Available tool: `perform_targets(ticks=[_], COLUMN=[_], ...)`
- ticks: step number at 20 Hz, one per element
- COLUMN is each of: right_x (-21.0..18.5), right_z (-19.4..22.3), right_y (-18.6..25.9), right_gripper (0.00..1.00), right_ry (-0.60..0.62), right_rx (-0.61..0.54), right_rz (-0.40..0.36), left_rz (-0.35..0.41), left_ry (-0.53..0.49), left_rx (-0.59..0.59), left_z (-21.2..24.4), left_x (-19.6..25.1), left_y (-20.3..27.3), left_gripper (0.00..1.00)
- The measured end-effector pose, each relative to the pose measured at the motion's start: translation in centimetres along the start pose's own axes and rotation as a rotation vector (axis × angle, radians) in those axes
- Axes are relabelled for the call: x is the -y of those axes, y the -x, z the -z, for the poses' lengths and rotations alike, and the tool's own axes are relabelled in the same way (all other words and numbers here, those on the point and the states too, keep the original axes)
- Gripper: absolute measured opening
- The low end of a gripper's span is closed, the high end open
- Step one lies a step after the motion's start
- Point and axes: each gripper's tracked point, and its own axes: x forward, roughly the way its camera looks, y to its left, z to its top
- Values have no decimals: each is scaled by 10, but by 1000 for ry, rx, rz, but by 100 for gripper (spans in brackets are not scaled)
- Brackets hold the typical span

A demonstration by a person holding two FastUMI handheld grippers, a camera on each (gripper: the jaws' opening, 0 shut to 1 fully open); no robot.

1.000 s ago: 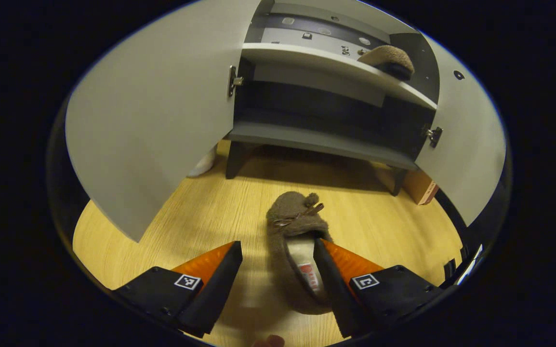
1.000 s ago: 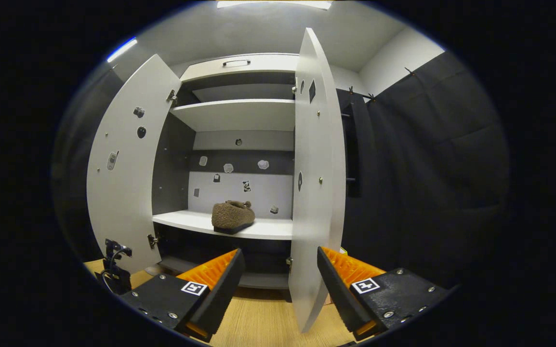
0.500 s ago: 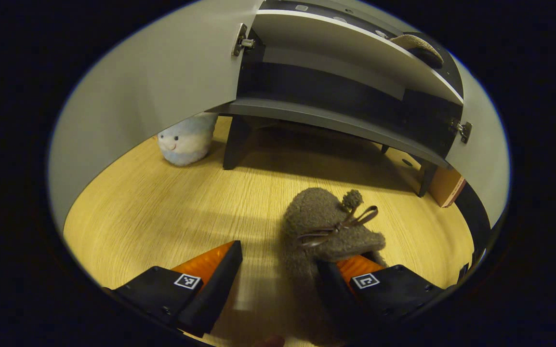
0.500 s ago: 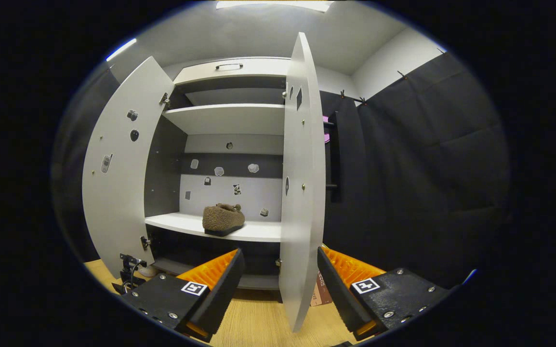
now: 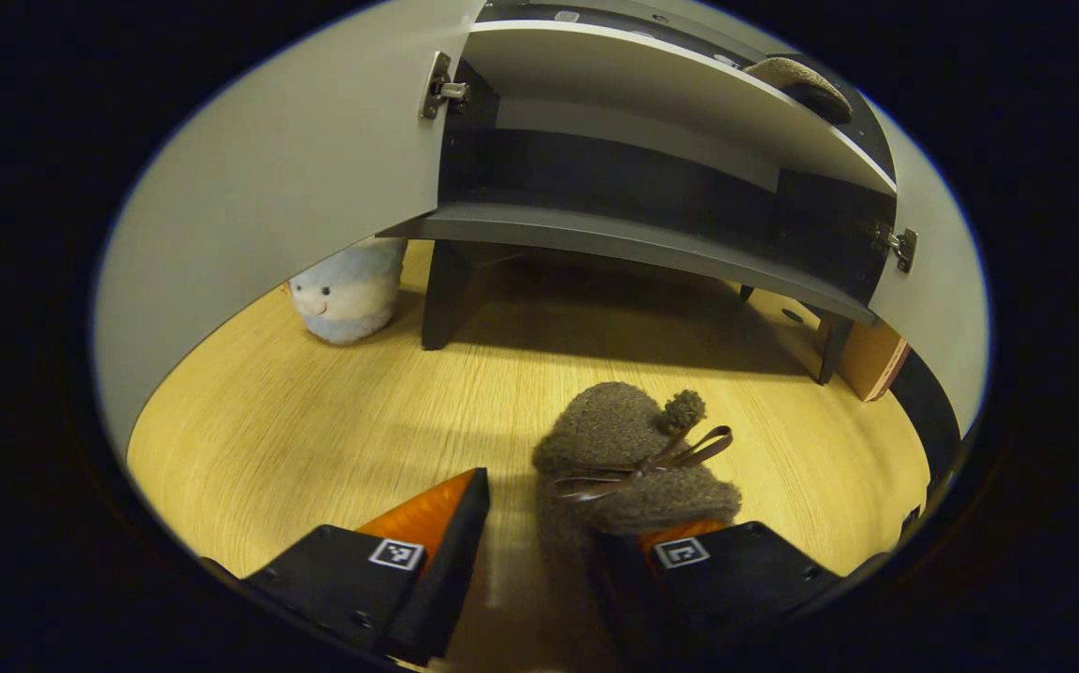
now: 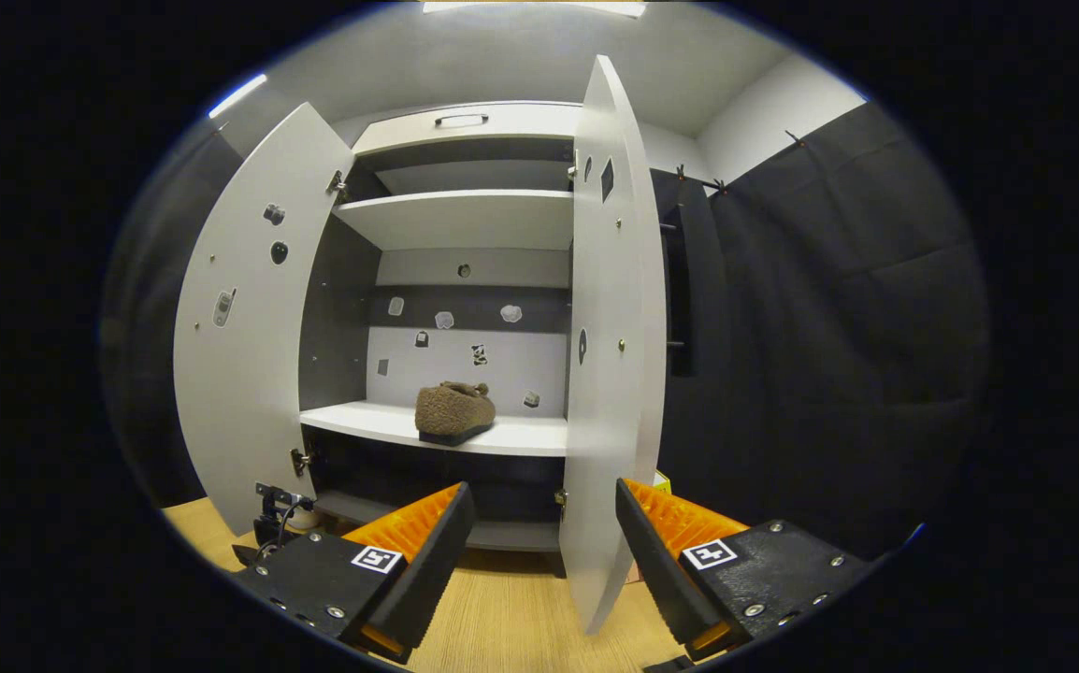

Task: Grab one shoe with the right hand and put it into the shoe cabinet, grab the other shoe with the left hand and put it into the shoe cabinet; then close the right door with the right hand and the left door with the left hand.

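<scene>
Underfoot, pale wooden floor (image 5: 315, 439).

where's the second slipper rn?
On the wood floor before the open cabinet; in the left gripper view the slipper covers one finger of the left gripper.

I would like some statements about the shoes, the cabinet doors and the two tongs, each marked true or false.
1. One brown fuzzy slipper lies on a shelf inside the shoe cabinet. True.
2. Both cabinet doors are shut. False: the left door and the right door stand open.
3. The second slipper is on the wooden floor, at the left tongs. True.
4. The right tongs hold a slipper. False: they are open with nothing between the fingers.
5. A plush toy sits on the floor by a cabinet leg. True.
</scene>
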Motion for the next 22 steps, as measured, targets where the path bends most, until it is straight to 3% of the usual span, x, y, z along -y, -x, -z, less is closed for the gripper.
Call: perform_targets(ticks=[1,2,3,11,13,15,17,19,22], right_x=[-1,-1,-3,-12,-17,-22,-24,-23,-20], right_z=[1,0,0,5,8,8,10,8,3], right_y=[0,0,1,2,2,2,3,6,10], right_gripper=[93,93,93,93,93,93,93,93,93], right_ry=[3,4,5,12,-3,-15,-9,-3,-7], right_rx=[0,-1,-1,-12,-21,-20,-22,-15,-2], right_rz=[-3,-6,-11,-45,-58,-69,-75,-73,-65], left_rz=[-39,-51,-14,69,85,170,205,164,82], left_ry=[-17,-25,-7,51,53,62,30,-32,-76], left_rx=[0,-7,9,249,316,375,441,505,529], left_z=[0,0,-4,-87,-122,-166,-216,-262,-329], left_x=[-4,-5,4,36,44,65,81,89,92], left_y=[5,11,16,148,184,214,238,253,237], left_gripper=[40,31,16,16,16,16,16,16,16])
